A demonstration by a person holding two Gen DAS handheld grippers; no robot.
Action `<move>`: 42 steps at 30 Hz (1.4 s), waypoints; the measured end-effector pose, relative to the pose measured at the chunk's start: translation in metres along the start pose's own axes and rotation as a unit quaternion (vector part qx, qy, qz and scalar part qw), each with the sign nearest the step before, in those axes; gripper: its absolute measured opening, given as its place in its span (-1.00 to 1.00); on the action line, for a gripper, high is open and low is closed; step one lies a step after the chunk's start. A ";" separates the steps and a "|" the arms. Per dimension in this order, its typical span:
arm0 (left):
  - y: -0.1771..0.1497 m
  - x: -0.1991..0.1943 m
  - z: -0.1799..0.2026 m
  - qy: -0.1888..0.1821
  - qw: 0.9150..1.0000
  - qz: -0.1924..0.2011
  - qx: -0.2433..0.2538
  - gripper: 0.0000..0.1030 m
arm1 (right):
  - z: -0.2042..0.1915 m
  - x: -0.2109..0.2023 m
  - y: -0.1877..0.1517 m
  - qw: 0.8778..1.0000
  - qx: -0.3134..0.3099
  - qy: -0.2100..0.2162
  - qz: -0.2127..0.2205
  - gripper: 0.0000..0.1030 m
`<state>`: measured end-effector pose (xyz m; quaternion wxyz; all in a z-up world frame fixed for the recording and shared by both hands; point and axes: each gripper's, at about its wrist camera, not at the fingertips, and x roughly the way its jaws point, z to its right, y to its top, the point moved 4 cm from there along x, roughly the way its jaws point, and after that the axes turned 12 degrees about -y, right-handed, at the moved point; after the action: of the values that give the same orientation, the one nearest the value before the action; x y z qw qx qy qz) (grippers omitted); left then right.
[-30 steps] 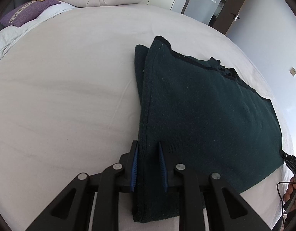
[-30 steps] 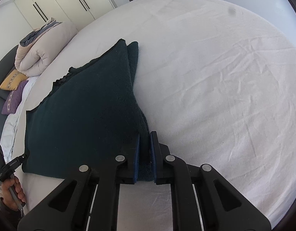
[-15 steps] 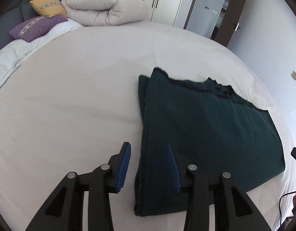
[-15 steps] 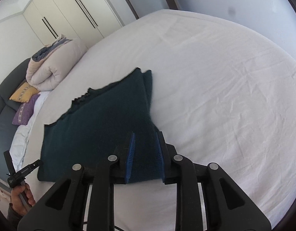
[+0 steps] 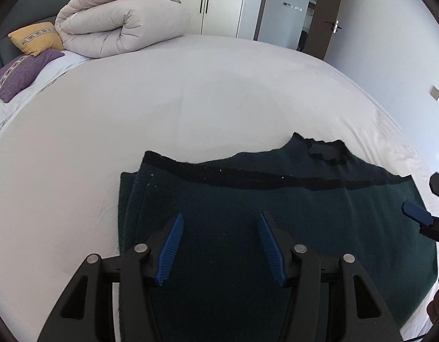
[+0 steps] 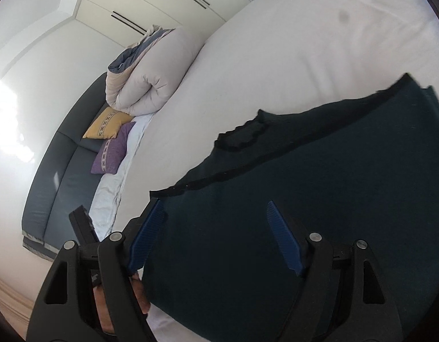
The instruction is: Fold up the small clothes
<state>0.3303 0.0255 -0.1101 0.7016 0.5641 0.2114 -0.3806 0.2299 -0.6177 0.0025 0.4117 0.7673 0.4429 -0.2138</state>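
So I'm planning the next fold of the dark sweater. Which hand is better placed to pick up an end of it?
Probably the left: its tool hangs near the sweater's folded end, jaws opening, nothing gripped. The right tool hangs over the middle.

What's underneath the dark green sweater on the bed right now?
The dark green sweater lies folded flat on the white bed sheet. At its left edge a lower layer of the same fabric peeks out. Whatever else sits between or beneath the layers is covered.
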 end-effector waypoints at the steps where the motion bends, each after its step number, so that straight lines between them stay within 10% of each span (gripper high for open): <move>1: -0.002 0.008 -0.004 0.006 1.000 -0.003 0.000 0.12 | -0.004 0.013 0.003 1.000 0.002 0.009 -0.007 0.46; 6: -0.005 0.011 -0.011 -0.006 1.000 0.022 -0.003 0.17 | 0.032 0.068 0.021 0.997 0.072 0.015 -0.026 -0.03; 14: -0.007 0.004 -0.016 -0.034 0.998 0.041 -0.024 0.25 | 0.152 0.004 0.035 0.971 0.222 0.030 0.084 -0.49; 22: -0.019 -0.033 -0.020 -0.058 0.993 0.072 -0.075 0.49 | 0.169 -0.090 -0.011 0.976 0.154 -0.101 0.117 -0.41; 29: -0.042 -0.041 -0.018 -0.049 0.995 0.059 -0.068 0.53 | 0.144 -0.085 -0.052 0.976 0.051 -0.204 0.057 -0.41; 42: -0.076 -0.060 -0.024 -0.059 0.992 0.072 -0.083 0.46 | 0.150 -0.110 -0.089 0.966 0.034 -0.248 0.066 -0.82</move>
<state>0.2375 0.0606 -0.1207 0.7827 0.4948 0.1593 -0.3425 0.1023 -0.7721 -0.0457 0.4957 0.7312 0.2677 -0.3848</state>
